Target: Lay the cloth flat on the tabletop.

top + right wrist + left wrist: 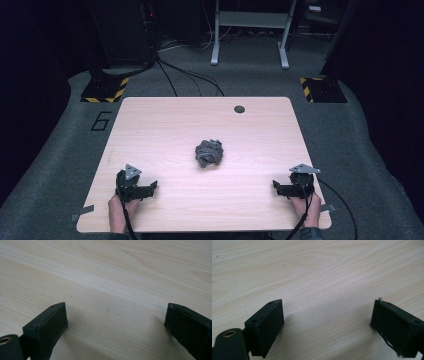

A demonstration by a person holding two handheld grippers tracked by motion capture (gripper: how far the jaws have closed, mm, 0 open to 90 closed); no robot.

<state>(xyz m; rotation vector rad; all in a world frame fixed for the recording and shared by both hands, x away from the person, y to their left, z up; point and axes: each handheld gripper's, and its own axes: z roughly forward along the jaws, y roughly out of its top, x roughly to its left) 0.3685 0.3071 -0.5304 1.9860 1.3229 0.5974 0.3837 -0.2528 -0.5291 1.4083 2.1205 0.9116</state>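
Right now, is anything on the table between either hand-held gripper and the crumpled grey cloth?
Nothing visible. Bare light wooden table lies between the crumpled grey cloth and both the left hand-held gripper and the right hand-held gripper, both open and empty.

The crumpled cloth [209,153] was dark grey, mottled with paler folds, on a table [165,125] of pale pinkish wood grain with a small black round spot [239,109] near its far edge. Both the left gripper [152,187] and the right gripper [276,186] were black, each topped by a light grey plate. The floor [55,150] was dark grey carpet, with yellow-and-black striped bases [105,90] beyond.
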